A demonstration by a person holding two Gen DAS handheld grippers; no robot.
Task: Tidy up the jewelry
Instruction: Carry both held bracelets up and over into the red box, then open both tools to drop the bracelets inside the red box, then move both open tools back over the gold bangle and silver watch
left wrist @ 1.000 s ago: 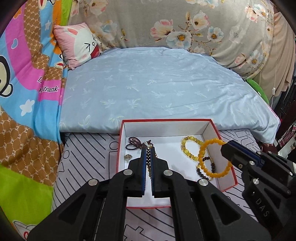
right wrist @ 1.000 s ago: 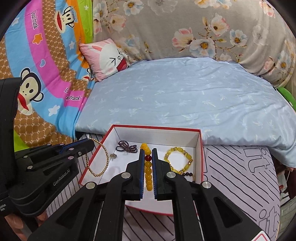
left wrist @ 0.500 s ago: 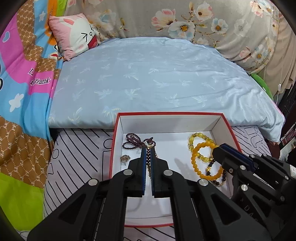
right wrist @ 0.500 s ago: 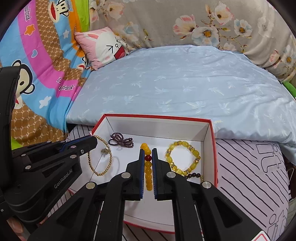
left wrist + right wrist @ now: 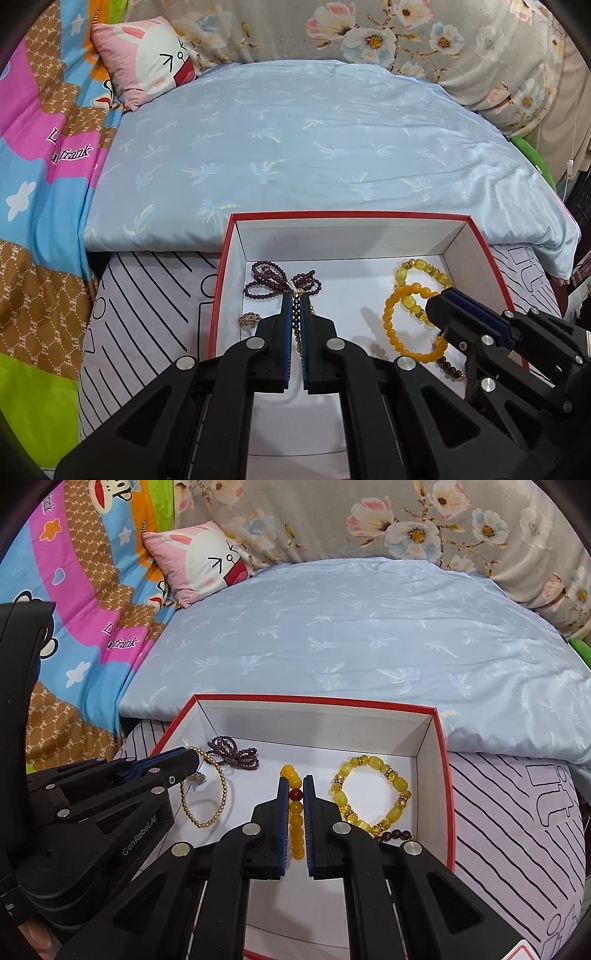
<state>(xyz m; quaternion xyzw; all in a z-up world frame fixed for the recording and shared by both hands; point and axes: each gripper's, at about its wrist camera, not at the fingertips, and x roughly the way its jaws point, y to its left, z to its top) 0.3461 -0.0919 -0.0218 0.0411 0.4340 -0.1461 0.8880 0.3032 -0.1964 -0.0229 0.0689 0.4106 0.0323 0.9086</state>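
A red box with a white inside (image 5: 229, 280) (image 5: 441, 775) lies on the bed. My left gripper (image 5: 294, 301) is shut on a thin gold bead bracelet (image 5: 221, 794) and holds it over the box's left part. My right gripper (image 5: 295, 781) is shut on an orange bead bracelet (image 5: 391, 325) (image 5: 295, 812) over the box's middle. In the box lie a purple bead string (image 5: 273, 282) (image 5: 232, 755), a yellow crystal bracelet (image 5: 369, 794) (image 5: 421, 267), a small gold ring (image 5: 249, 319) and a dark bead strand (image 5: 395, 835).
A light blue quilt (image 5: 314, 140) lies folded behind the box. A pink rabbit pillow (image 5: 147, 70) and a bright cartoon blanket (image 5: 37, 184) are at the left. The box sits on a lilac striped sheet (image 5: 509, 812). A floral cover (image 5: 406, 517) runs along the back.
Both grippers have moved forward and lower over the box, each still holding its bracelet. The box now looks larger and nearer.
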